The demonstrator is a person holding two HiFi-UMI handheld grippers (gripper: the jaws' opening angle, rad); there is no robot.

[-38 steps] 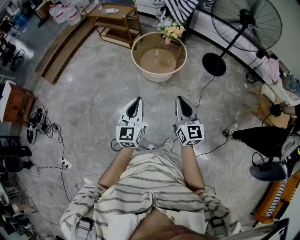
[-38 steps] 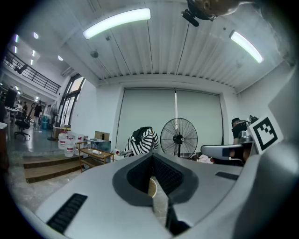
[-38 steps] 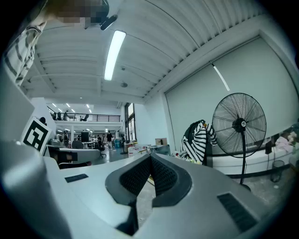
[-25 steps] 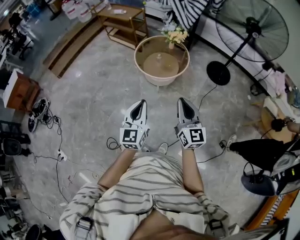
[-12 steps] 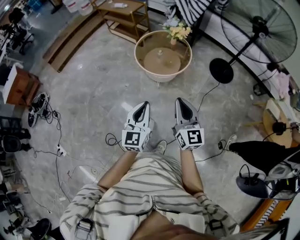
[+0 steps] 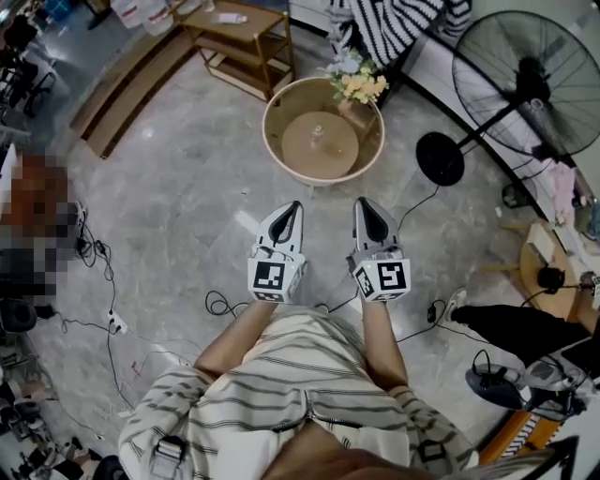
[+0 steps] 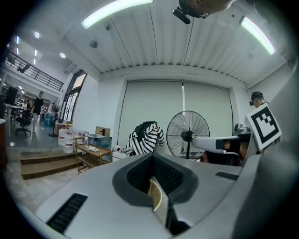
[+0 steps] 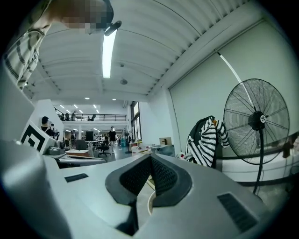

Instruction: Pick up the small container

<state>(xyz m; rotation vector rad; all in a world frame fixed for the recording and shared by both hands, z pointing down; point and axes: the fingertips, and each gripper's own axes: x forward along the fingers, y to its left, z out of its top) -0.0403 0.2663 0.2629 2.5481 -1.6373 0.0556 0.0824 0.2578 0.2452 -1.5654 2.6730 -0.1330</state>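
Note:
A small clear container point(image 6: 318, 134) stands in the middle of a round beige table point(image 6: 277, 141) on the floor ahead of me. A bunch of flowers point(image 6: 356, 84) sits at the table's far right rim. In the head view both grippers are held side by side at waist height, pointing toward the table and well short of it. My left gripper point(image 6: 294, 207) is shut with nothing in it, its jaws meeting in the left gripper view point(image 7: 152, 157). My right gripper point(image 6: 362, 203) is also shut and empty, its jaws touching in the right gripper view point(image 8: 149, 158).
A large standing fan point(image 6: 525, 80) with a round black base point(image 6: 439, 157) is at the right. A wooden shelf unit point(image 6: 242, 42) stands behind the table, and a striped garment point(image 6: 394, 23) hangs nearby. Cables point(image 6: 108, 323) run over the floor at left; someone's legs point(image 6: 511, 323) at right.
The round table has drawn closer to the two grippers in the head view. Both grippers stay shut and side by side.

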